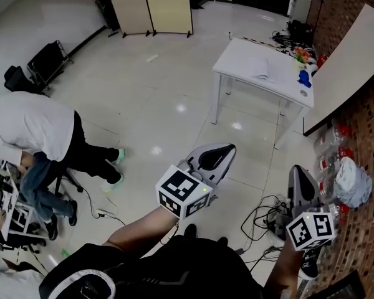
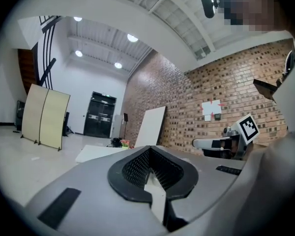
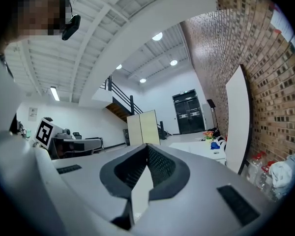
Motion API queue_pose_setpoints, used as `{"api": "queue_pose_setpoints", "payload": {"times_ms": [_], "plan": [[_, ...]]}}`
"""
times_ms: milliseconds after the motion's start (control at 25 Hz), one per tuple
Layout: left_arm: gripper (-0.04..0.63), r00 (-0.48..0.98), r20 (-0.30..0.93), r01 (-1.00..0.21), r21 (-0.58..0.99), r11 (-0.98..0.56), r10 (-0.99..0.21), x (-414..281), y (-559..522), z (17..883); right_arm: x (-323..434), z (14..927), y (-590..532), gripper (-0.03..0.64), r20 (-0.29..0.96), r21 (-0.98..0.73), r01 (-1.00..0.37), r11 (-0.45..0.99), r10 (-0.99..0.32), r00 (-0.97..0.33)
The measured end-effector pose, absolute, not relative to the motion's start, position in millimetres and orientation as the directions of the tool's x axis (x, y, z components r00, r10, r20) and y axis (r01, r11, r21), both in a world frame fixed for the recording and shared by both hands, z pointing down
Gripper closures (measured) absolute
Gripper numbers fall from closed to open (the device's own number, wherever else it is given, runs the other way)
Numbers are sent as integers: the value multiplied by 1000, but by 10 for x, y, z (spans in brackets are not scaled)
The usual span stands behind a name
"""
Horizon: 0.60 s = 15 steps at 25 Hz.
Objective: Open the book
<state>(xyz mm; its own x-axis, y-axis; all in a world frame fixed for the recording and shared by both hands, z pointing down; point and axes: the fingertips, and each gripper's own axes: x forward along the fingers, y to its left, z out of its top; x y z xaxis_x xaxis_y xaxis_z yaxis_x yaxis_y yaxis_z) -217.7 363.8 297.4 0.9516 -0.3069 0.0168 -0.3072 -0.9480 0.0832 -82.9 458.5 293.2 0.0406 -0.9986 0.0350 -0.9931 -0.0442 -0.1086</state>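
A flat pale book (image 1: 266, 71) lies on the white table (image 1: 240, 58) far ahead across the floor; whether it lies open I cannot tell at this distance. My left gripper (image 1: 229, 148) is held in the air, well short of the table, jaws shut with nothing between them. My right gripper (image 1: 297, 169) hangs lower right, also shut and empty. In the left gripper view the left gripper (image 2: 150, 150) points toward the table (image 2: 96, 153), with the right gripper's marker cube (image 2: 249, 127) beside it. In the right gripper view the right gripper (image 3: 147, 147) has its jaws closed, the table (image 3: 196, 149) beyond.
A person (image 1: 31, 129) bends over at the left. A blue object (image 1: 304, 78) and flowers (image 1: 301, 55) sit on the table's far end. A white board (image 1: 346, 67) leans on the brick wall. Cables (image 1: 262, 220) and bottles (image 1: 336, 142) lie at the right, a folding screen (image 1: 153, 5) behind.
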Motion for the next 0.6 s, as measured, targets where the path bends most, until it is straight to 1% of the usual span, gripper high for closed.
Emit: {"api": "queue_pose_setpoints", "payload": {"times_ms": [600], "plan": [[600, 953, 15, -301, 92, -949, -301, -2137, 3912, 2937, -791, 2910, 4798, 614, 37, -87, -994, -61, -998, 58]]}}
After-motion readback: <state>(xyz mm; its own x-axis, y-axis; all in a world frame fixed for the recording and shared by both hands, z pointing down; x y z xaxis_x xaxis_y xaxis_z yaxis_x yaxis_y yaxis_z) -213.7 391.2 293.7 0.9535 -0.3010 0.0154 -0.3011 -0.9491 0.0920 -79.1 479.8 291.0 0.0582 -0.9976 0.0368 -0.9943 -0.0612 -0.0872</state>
